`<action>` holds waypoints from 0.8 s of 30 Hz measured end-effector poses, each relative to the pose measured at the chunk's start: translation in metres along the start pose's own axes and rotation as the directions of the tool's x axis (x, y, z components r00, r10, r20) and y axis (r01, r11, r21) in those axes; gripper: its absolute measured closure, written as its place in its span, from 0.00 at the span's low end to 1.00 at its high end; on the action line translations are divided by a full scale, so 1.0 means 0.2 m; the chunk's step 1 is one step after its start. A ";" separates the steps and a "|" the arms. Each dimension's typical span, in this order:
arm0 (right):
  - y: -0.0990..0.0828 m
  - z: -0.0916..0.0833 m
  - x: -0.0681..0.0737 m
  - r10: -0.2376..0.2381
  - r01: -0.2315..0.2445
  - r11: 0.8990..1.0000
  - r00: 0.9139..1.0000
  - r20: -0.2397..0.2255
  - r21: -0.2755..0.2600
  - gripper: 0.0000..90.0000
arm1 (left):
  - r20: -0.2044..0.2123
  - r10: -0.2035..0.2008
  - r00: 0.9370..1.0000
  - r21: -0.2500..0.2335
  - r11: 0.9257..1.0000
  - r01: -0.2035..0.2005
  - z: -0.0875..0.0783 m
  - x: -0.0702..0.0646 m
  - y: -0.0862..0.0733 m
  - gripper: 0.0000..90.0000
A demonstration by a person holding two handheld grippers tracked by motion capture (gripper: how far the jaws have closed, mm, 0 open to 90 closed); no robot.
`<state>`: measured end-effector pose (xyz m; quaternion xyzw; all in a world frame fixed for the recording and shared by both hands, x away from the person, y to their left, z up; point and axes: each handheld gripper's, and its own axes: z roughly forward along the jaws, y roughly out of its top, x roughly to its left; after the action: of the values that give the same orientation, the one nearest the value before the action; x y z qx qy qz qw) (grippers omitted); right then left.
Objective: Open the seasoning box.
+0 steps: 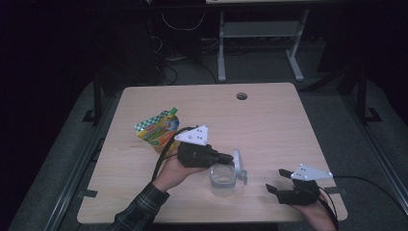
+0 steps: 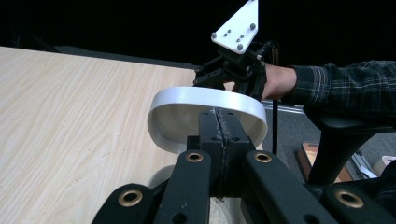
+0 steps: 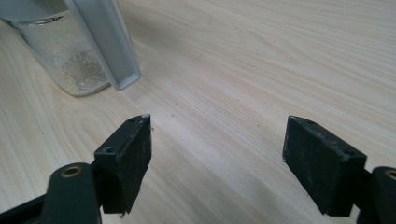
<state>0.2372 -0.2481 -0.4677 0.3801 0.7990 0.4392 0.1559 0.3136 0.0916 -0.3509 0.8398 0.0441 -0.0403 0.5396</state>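
Note:
A clear plastic container [image 1: 222, 182] stands near the table's front middle, and in the right gripper view its wall [image 3: 60, 51] fills the upper left. Its white lid [image 1: 238, 162] is tipped up on edge at the container's right side. My left gripper [image 1: 227, 157] is shut on the lid's rim [image 2: 205, 100], with both pads [image 2: 218, 122] pressed together over the edge. A grey flap [image 3: 105, 46] of the lid hangs down beside the container. To the right, my right gripper [image 1: 275, 181] rests low over the table, open, with bare wood between its fingers [image 3: 128, 158].
A green and yellow pouch [image 1: 158, 127] lies behind the left hand. A round cable hole [image 1: 242, 96] sits near the wooden table's [image 1: 269, 125] far edge. In the left gripper view the right gripper [image 2: 224, 70] and a plaid sleeve [image 2: 341, 86] show beyond the lid.

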 end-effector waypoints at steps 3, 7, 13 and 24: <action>0.00 0.00 0.00 0.004 -0.004 1.000 1.000 0.000 -0.002 0.26 | 0.003 0.004 1.000 -0.001 1.000 -0.004 0.01 0.00 0.01 1.00; 0.00 0.00 0.00 0.001 -0.001 1.000 1.000 -0.002 -0.004 0.26 | 0.002 0.000 1.000 0.004 1.000 0.000 0.02 0.00 0.00 1.00; 0.01 -0.01 0.00 0.009 -0.009 1.000 1.000 -0.017 -0.003 0.29 | -0.011 -0.006 1.000 0.018 1.000 0.006 -0.02 0.00 -0.02 1.00; 0.05 -0.02 0.05 -0.004 0.002 1.000 0.993 -0.122 -0.013 0.65 | -0.071 -0.043 0.997 0.023 0.999 0.044 -0.13 0.00 -0.07 0.95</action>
<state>0.2340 -0.2399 -0.4568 0.3504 0.8046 0.4667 0.1100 0.3123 0.1215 -0.3531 0.8461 0.0810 -0.0229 0.5264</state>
